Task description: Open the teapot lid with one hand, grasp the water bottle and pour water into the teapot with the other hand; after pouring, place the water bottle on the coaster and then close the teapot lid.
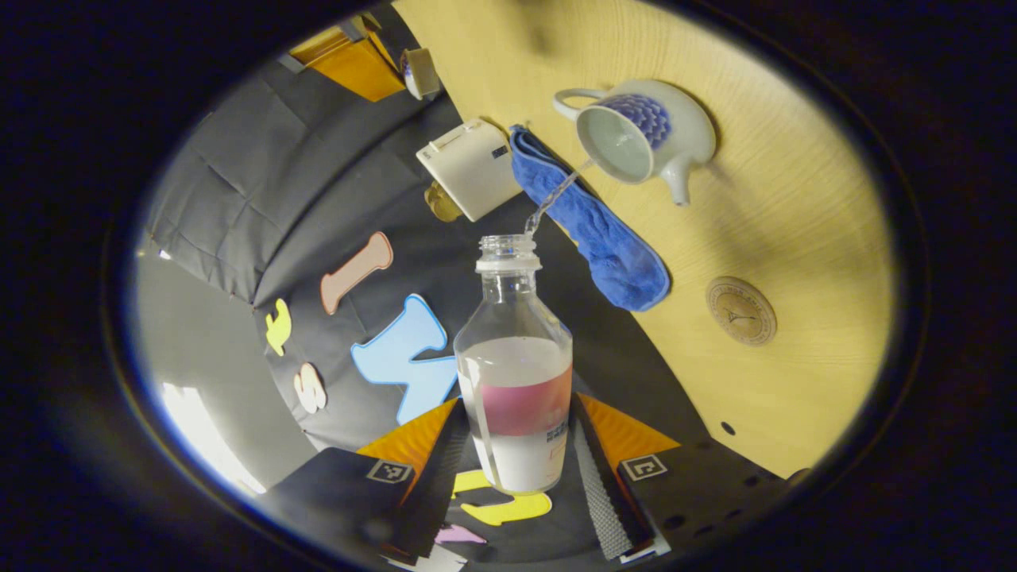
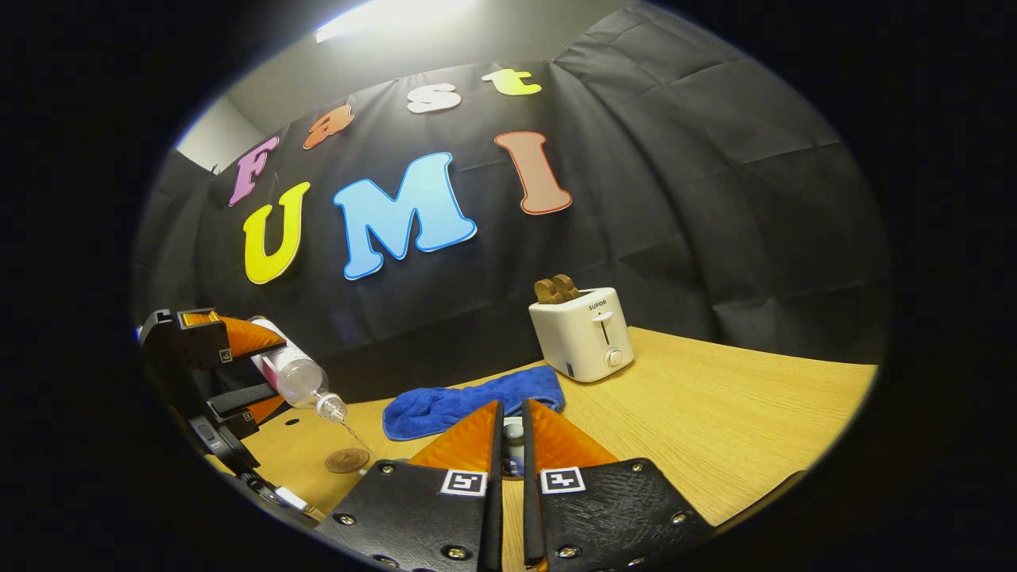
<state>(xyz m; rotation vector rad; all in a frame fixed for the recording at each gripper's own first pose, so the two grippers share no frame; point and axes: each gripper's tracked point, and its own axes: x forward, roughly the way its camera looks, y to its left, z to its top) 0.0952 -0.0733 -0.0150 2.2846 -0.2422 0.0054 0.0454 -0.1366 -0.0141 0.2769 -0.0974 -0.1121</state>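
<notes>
Wooden surface (image 1: 794, 206) carrying open teapot (image 1: 643, 135), coaster (image 1: 740, 310), blue cloth (image 1: 604, 230), toaster (image 2: 584, 334), left claw (image 1: 520, 469) clamped on tilted bottle (image 1: 516, 381) streaming water (image 1: 556, 199) into teapot, right claw (image 2: 512, 445) nearly together on a small, unidentifiable object.

Blue cloth (image 2: 473, 401) crumpled on wooden table (image 2: 715, 413); white toaster (image 2: 584, 334) just beside it, toast (image 2: 555, 289) sticking up.

Recording booth, cloth wall (image 2: 715, 199), wooden table (image 2: 715, 413)
</notes>
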